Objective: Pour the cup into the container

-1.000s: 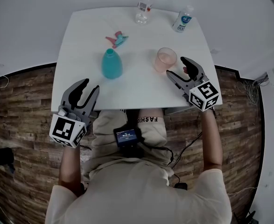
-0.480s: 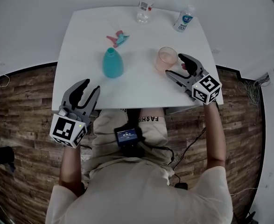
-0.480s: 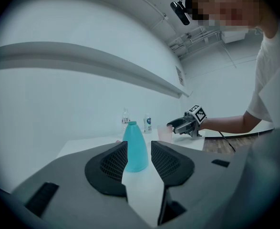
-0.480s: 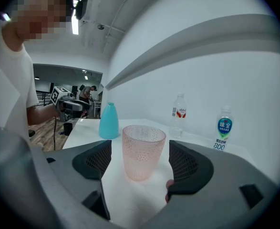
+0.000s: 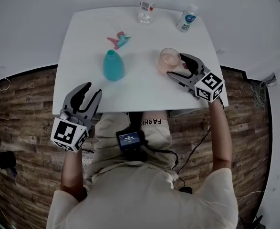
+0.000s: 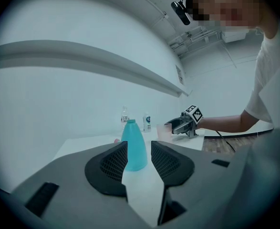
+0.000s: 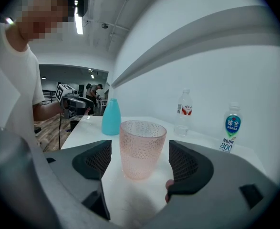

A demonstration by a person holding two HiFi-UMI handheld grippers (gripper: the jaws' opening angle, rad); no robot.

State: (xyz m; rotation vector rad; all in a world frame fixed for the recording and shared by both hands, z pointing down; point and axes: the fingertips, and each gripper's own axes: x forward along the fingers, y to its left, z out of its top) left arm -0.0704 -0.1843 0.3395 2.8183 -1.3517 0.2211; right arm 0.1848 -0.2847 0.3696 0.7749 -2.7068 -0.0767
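Observation:
A pink textured cup (image 5: pixel 169 59) (image 7: pixel 141 147) stands upright on the white table (image 5: pixel 135 85), right of centre. My right gripper (image 5: pixel 176 67) (image 7: pixel 140 163) is open, with its jaws reaching to either side of the cup and gaps showing on both sides. A teal bottle-shaped container (image 5: pixel 113 65) (image 6: pixel 133 144) (image 7: pixel 110 117) stands left of centre on the table. My left gripper (image 5: pixel 89 93) (image 6: pixel 139 160) hangs open at the table's near left edge, pointing at the container, with nothing between its jaws.
Two clear plastic bottles stand at the table's far edge, one (image 5: pixel 147 5) with a red label and one (image 5: pixel 186 17) with a blue label. A small pink and teal object (image 5: pixel 119 39) lies behind the container. Wood floor surrounds the table.
My right gripper has moved forward and left, so its jaws now flank the pink cup. The left gripper has stayed in place.

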